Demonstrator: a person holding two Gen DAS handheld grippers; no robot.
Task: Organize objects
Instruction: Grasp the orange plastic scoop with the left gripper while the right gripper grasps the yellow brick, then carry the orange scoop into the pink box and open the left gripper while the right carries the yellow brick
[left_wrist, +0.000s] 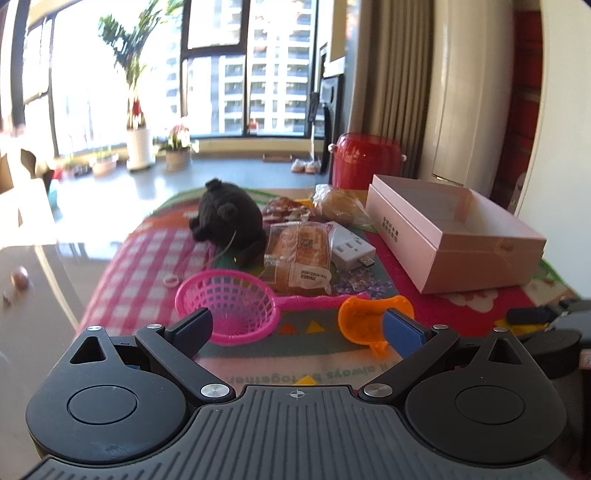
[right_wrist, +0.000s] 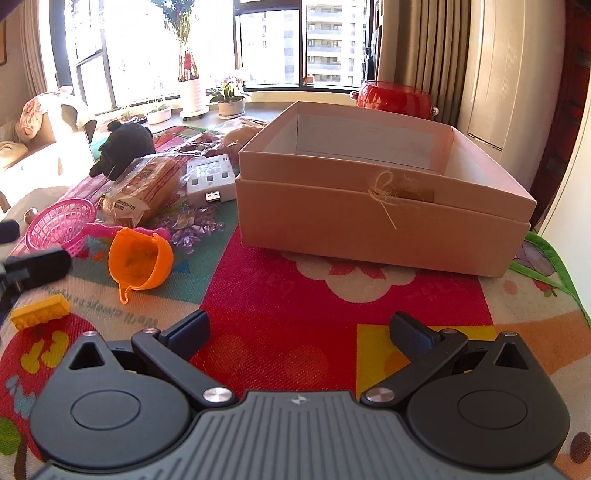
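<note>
An open pink box (left_wrist: 454, 236) (right_wrist: 384, 192) stands empty on the colourful mat at the right. Left of it lie a pink toy strainer (left_wrist: 236, 306) (right_wrist: 62, 225), an orange toy cup (left_wrist: 364, 321) (right_wrist: 140, 258), a wrapped bread loaf (left_wrist: 299, 254) (right_wrist: 147, 192), a white adapter (left_wrist: 351, 247) (right_wrist: 210, 181) and a black plush toy (left_wrist: 229, 218) (right_wrist: 123, 146). My left gripper (left_wrist: 299, 328) is open, just before the strainer and cup. My right gripper (right_wrist: 299, 332) is open and empty, in front of the box.
A yellow brick (right_wrist: 40, 312) lies near the mat's left front. Purple beads (right_wrist: 192, 227) are scattered by the bread. More wrapped buns (left_wrist: 340, 206) lie behind. A red bin (left_wrist: 365, 158) stands beyond the table. The table's bare glossy surface (left_wrist: 40, 273) lies left.
</note>
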